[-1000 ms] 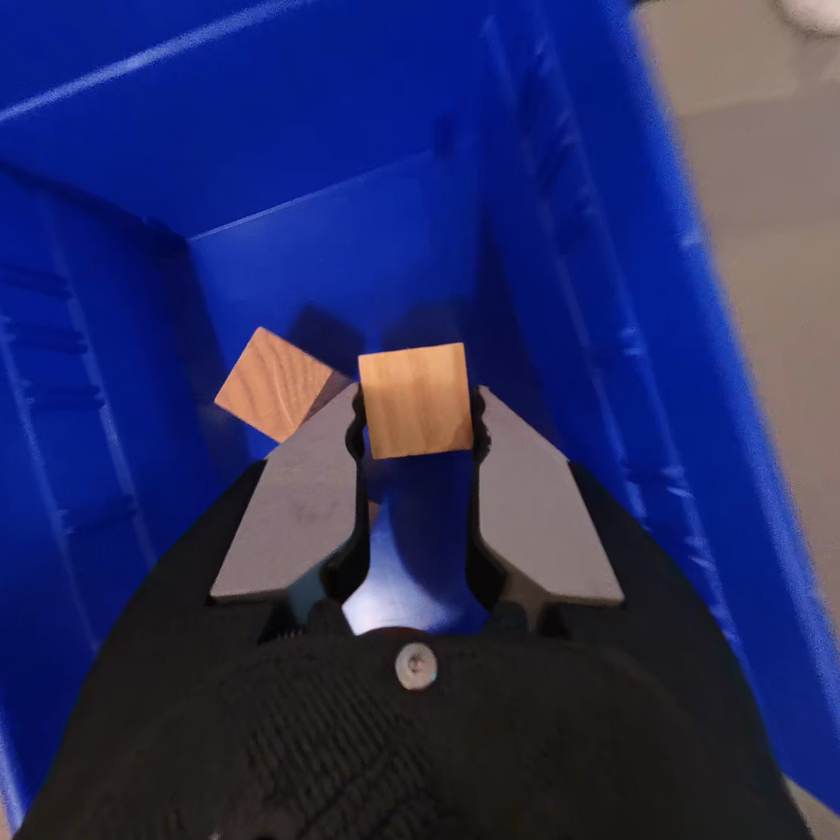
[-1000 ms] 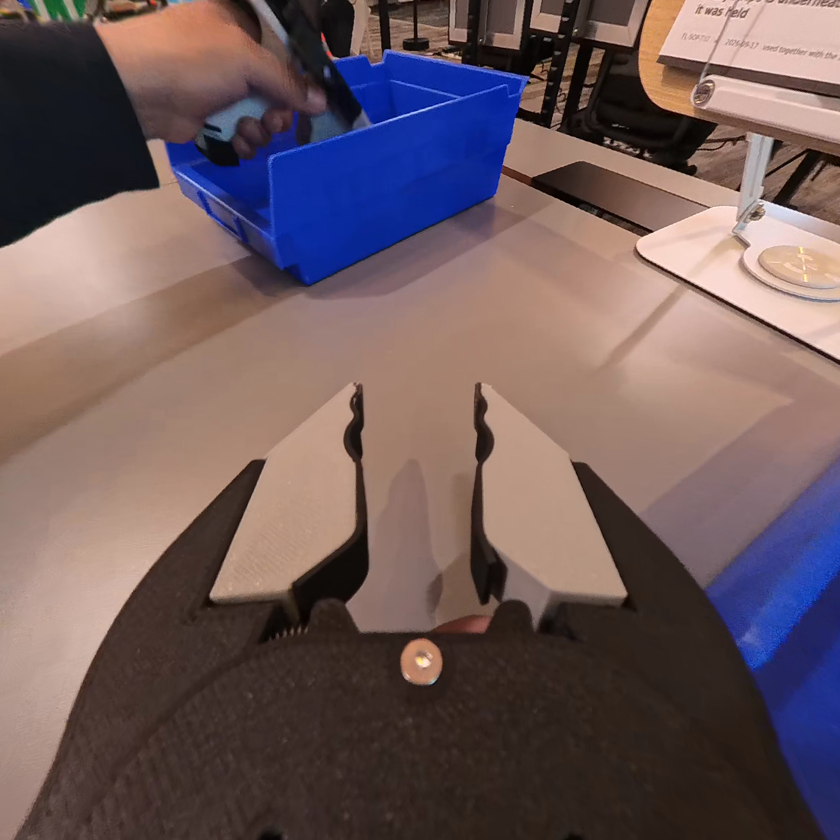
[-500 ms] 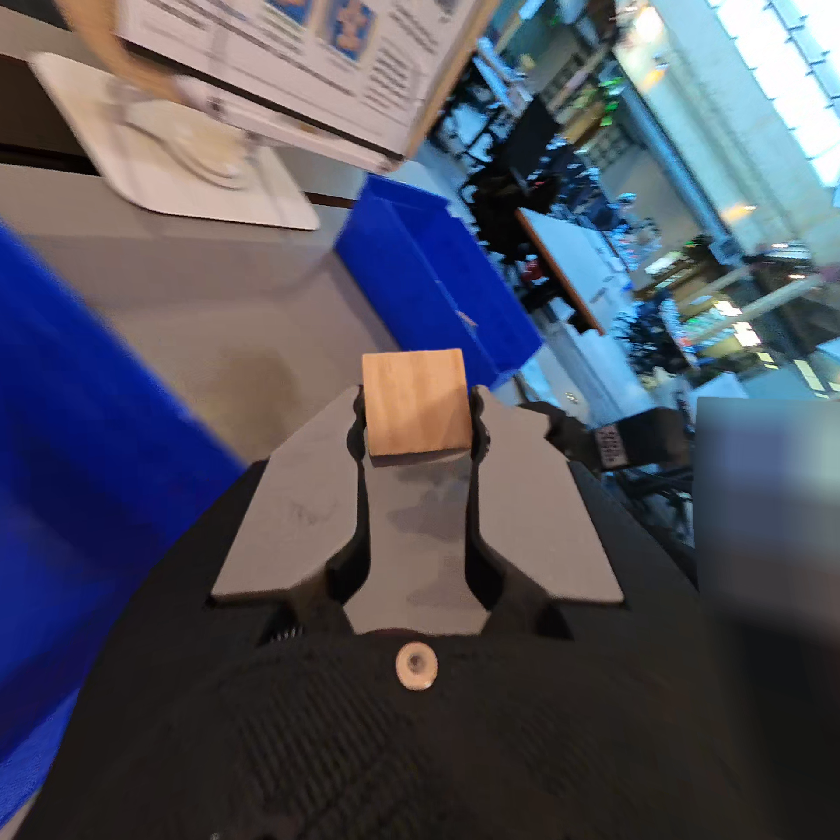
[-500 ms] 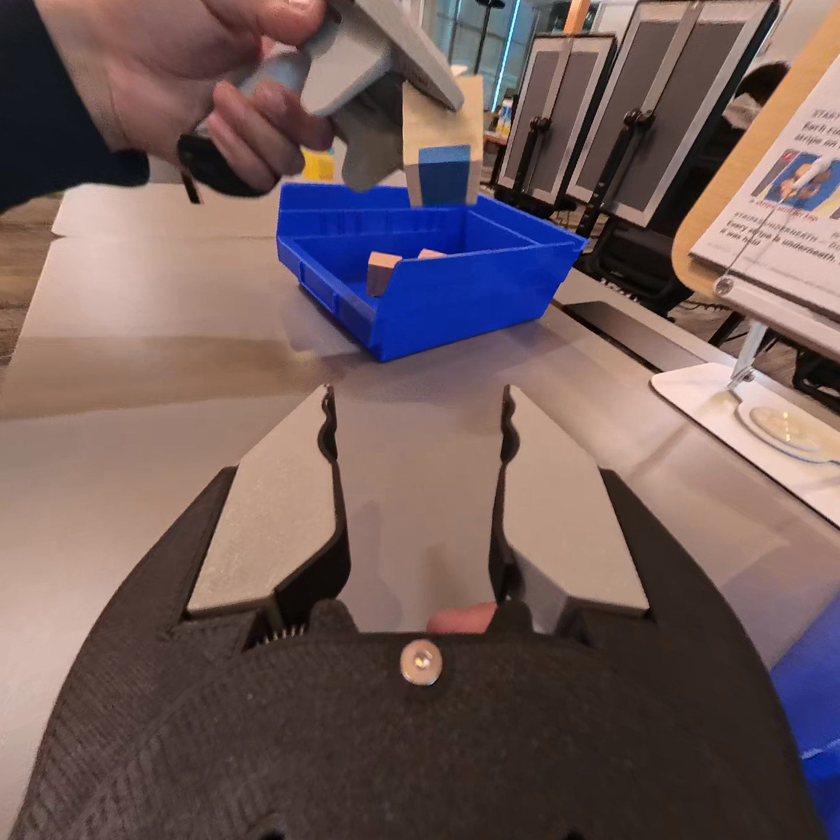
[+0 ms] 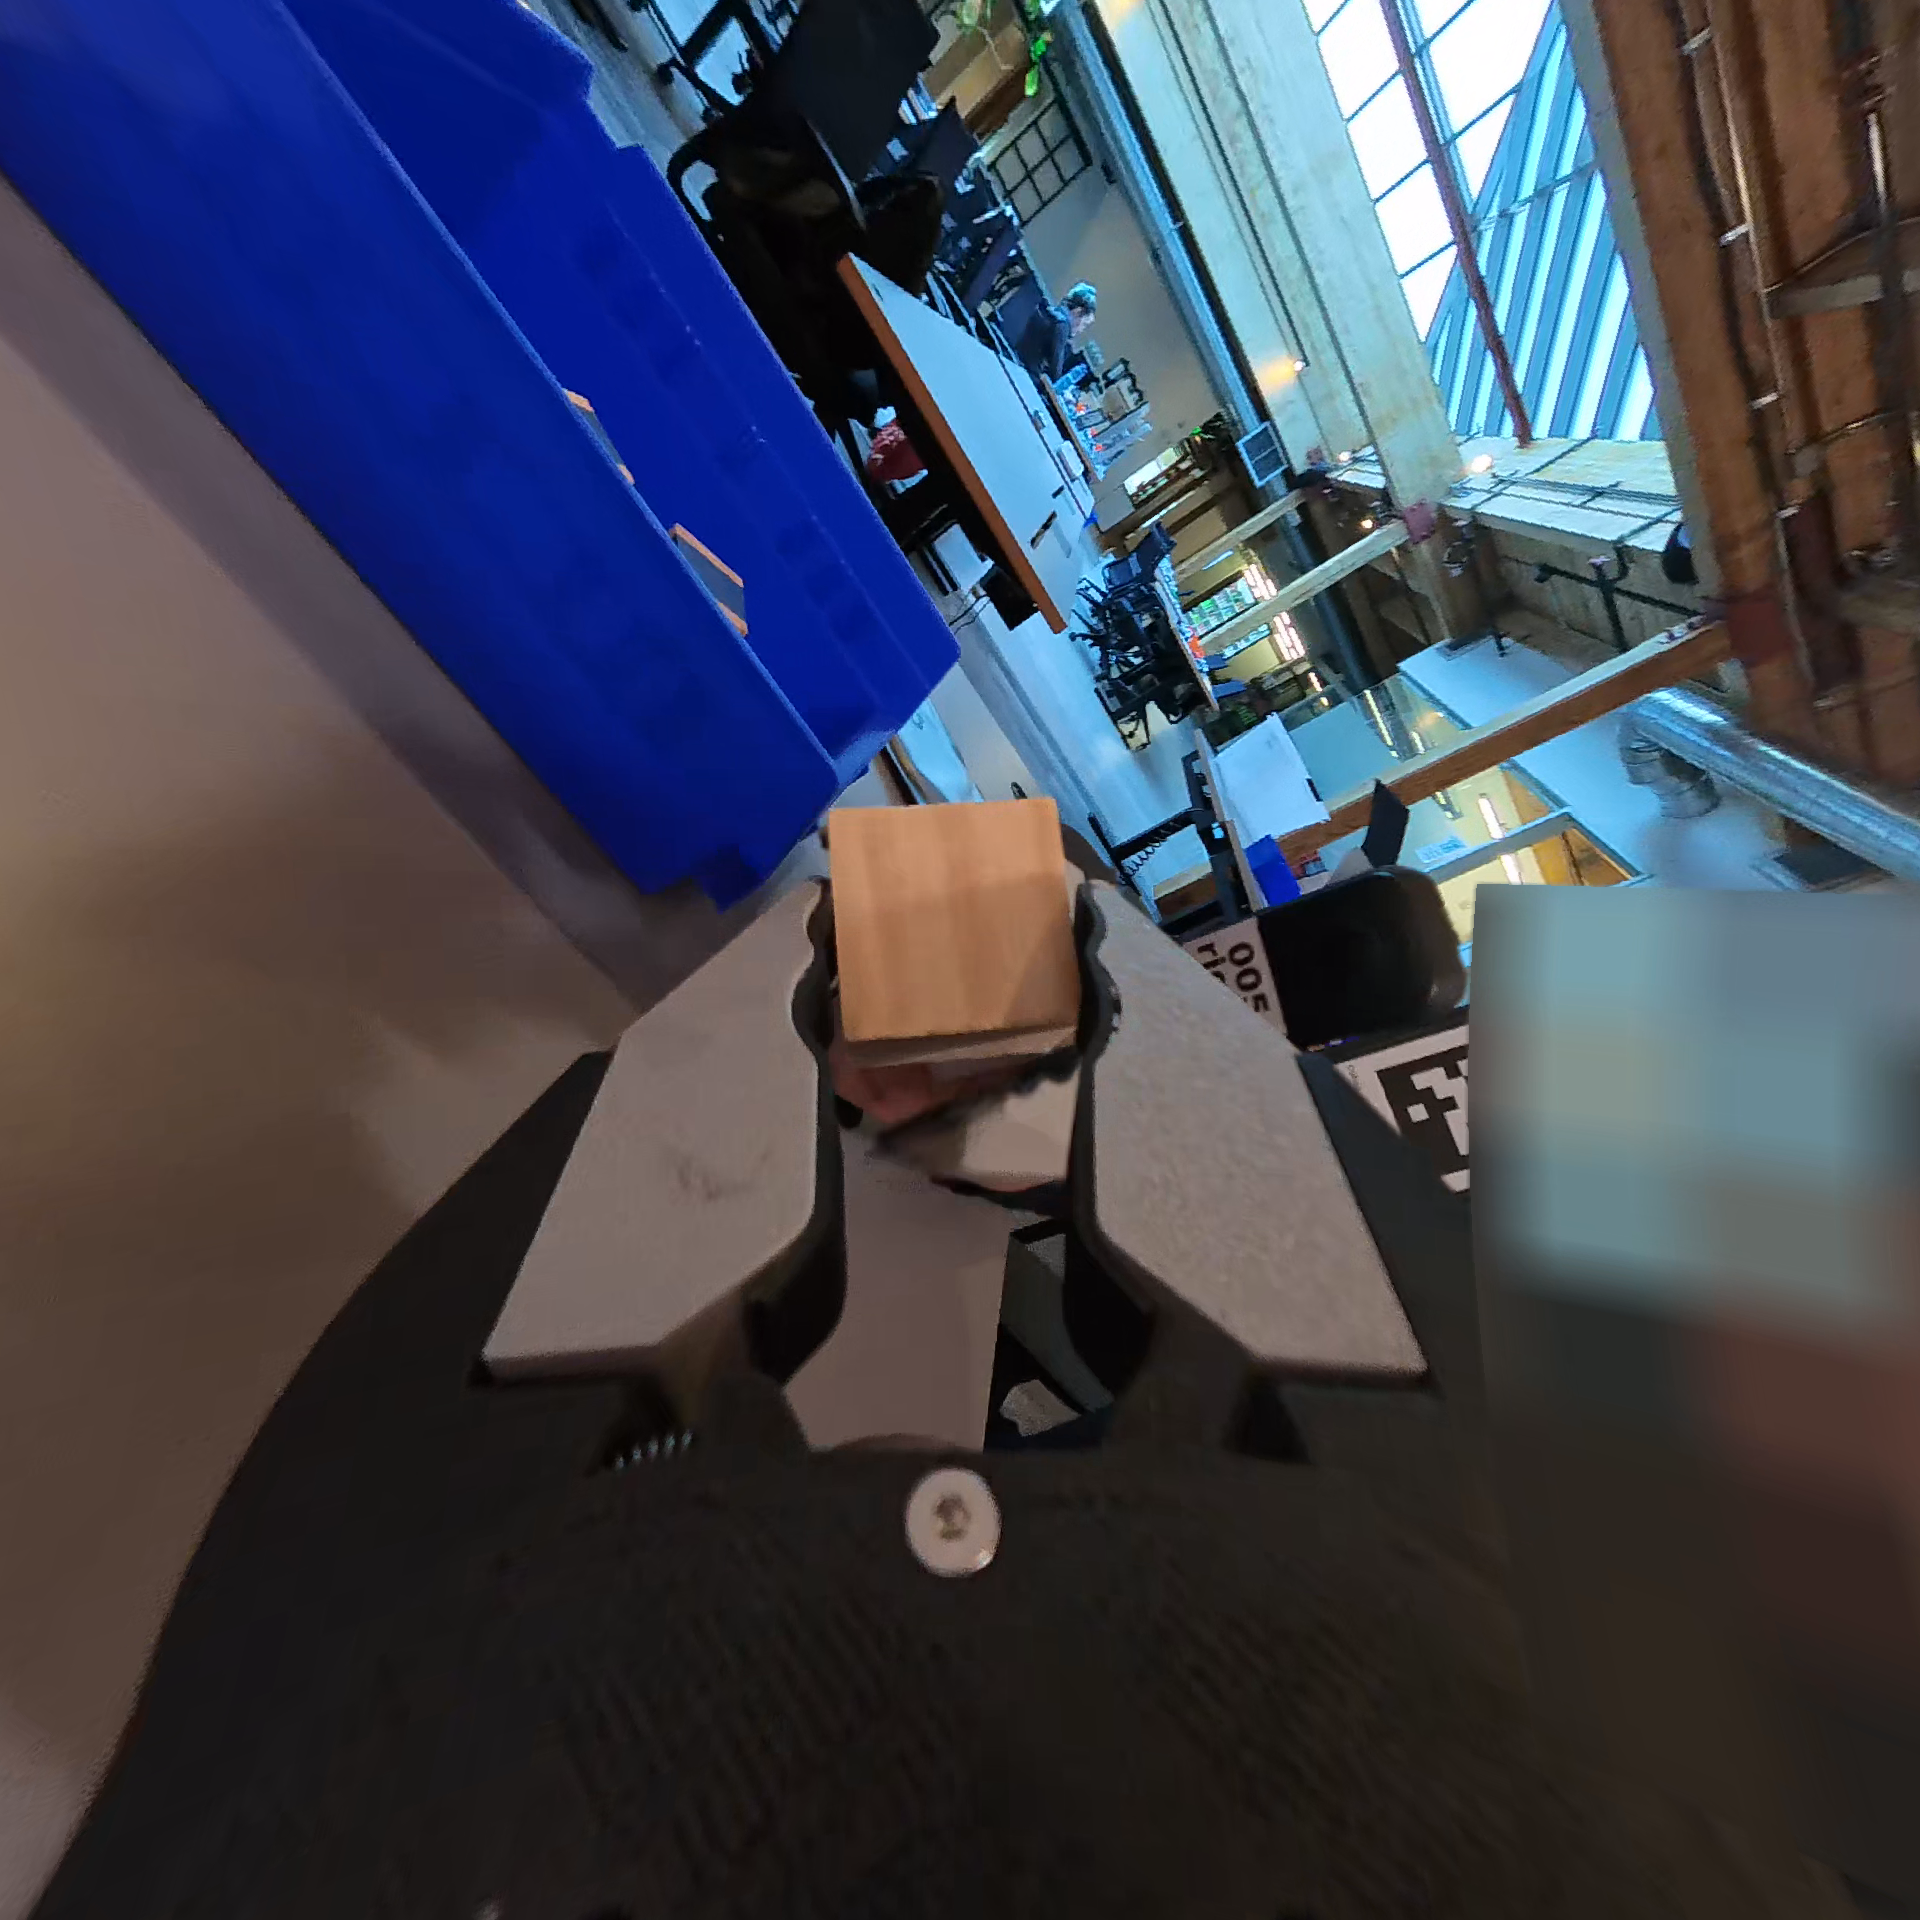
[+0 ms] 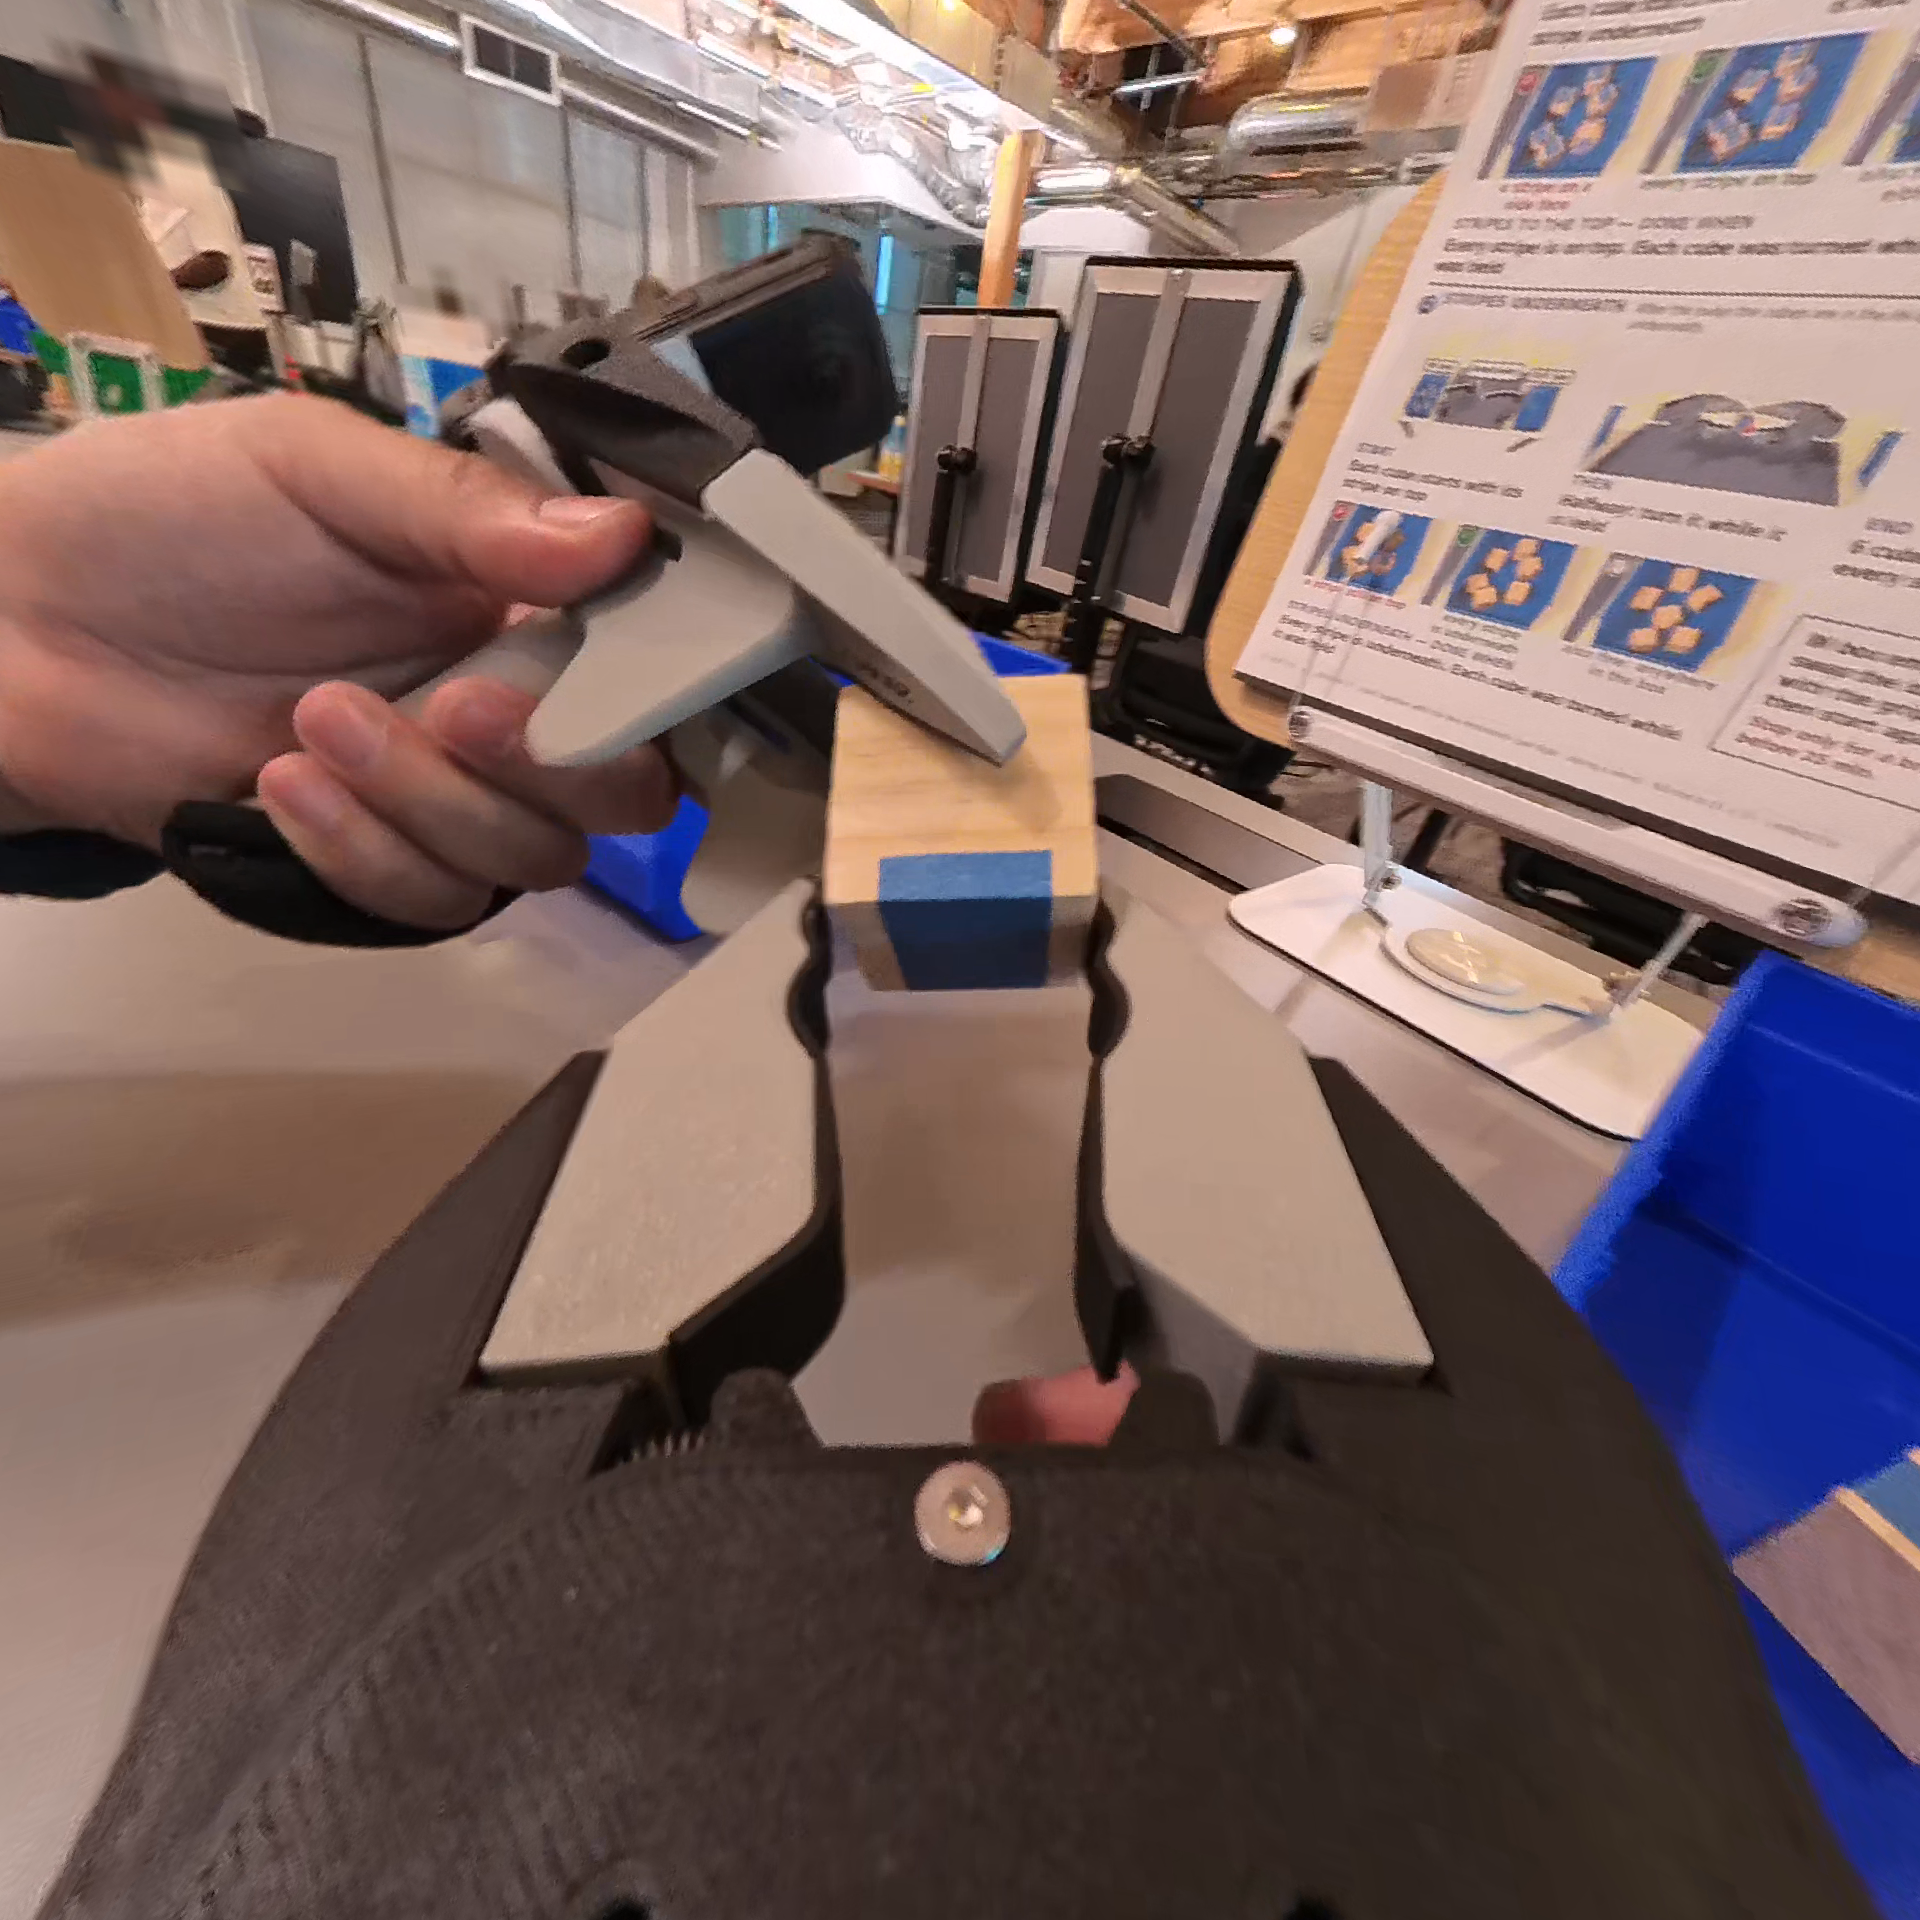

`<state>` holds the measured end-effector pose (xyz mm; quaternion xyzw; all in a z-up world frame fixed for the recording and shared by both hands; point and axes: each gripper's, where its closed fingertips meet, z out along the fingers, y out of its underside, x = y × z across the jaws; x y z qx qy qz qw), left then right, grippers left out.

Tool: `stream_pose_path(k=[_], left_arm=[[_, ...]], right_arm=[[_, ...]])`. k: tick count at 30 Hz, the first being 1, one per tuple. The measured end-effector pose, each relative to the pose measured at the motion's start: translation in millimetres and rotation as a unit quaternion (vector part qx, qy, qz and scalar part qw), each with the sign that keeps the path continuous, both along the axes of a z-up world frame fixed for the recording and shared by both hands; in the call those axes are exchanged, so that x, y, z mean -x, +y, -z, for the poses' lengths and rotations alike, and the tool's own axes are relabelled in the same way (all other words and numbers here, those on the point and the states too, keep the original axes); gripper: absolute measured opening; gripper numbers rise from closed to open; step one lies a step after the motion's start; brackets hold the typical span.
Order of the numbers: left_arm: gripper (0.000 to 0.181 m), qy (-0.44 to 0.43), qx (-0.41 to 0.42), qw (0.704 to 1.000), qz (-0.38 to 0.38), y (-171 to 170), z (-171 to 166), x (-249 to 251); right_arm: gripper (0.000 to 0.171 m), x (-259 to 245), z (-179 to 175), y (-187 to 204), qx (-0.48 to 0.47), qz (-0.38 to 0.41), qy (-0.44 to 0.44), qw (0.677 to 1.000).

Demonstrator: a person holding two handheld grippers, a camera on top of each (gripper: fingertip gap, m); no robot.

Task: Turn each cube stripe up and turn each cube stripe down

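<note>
A wooden cube (image 5: 951,925) is clamped between the tips of my left gripper (image 5: 954,935), held in the air above the grey table (image 5: 208,1039). In the right wrist view the same cube (image 6: 961,790) shows a blue stripe (image 6: 966,920) on the face turned toward that camera. My right gripper (image 6: 956,956) has its two tips closed against the cube's lower sides. The left gripper's upper finger (image 6: 883,644), held by a hand (image 6: 312,623), lies across the cube's top. Both grippers grip the one cube.
A blue bin (image 5: 416,416) stands on the table with cube edges (image 5: 707,571) showing at its rim. In the right wrist view a blue bin (image 6: 1766,1195) sits close on the right with a cube (image 6: 1849,1621) in it. An instruction board (image 6: 1662,416) stands on a white base (image 6: 1330,966).
My left gripper lifted the cube out of the blue bin and carried it over to my right gripper. The right gripper opened wider, then closed around the cube.
</note>
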<state>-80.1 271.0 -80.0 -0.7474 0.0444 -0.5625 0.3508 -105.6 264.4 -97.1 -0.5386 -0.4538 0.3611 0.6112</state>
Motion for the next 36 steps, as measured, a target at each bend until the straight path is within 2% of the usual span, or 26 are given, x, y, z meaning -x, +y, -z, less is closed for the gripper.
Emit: stream_pose_path(k=[6, 9, 12, 15, 17, 20, 23, 25, 28, 30, 33, 36], left_arm=[[0.043, -0.009, -0.008, 1.000, 0.011, 4.3, 0.0, -5.1], [0.047, 0.054, -0.062, 0.997, -0.010, 8.7, -6.3, 2.7], [0.056, 0.137, -0.138, 0.979, -0.058, 17.5, -13.8, 18.6], [0.057, 0.181, -0.158, 0.967, -0.088, 27.9, 3.7, 23.8], [0.057, 0.196, -0.151, 0.966, -0.078, 30.7, 27.5, 17.9], [0.053, 0.250, -0.149, 0.953, -0.084, 39.9, 62.8, 15.1], [0.052, 0.316, -0.136, 0.937, -0.063, 41.6, 89.5, 11.0], [0.052, 0.327, -0.129, 0.935, -0.050, 38.1, 98.2, 5.0], [0.050, 0.369, -0.120, 0.921, -0.046, 36.7, 110.5, 6.7], [0.050, 0.381, -0.122, 0.915, -0.049, 36.5, 111.5, 8.8], [0.050, 0.363, -0.120, 0.922, -0.052, 34.0, 106.5, 7.6], [0.050, 0.349, -0.120, 0.928, -0.060, 34.8, 101.9, 10.2]], right_arm=[[0.042, -6.7, -0.8, 7.5, -0.017, 0.013, -0.029, 0.999], [0.042, -12.8, -4.3, 13.9, -0.017, 0.025, -0.042, 0.999], [0.042, -29.4, -16.2, 30.5, -0.014, 0.046, -0.048, 0.998], [0.042, -53.4, -28.9, 62.9, -0.003, 0.063, -0.091, 0.994], [0.042, -71.5, -18.8, 89.9, 0.027, 0.063, -0.171, 0.983], [0.042, -112.1, 22.3, 128.2, 0.071, 0.082, -0.355, 0.929], [0.042, -147.5, 65.1, 135.1, 0.125, 0.068, -0.503, 0.853], [0.043, -157.1, 87.1, 132.6, 0.149, 0.054, -0.562, 0.812], [0.042, -158.4, 103.3, 144.1, 0.141, 0.078, -0.603, 0.781], [0.041, -152.4, 102.2, 148.1, 0.132, 0.088, -0.601, 0.783], [0.037, -140.4, 89.9, 144.1, 0.136, 0.083, -0.567, 0.808], [0.038, -144.6, 75.8, 147.2, 0.126, 0.107, -0.552, 0.817]])
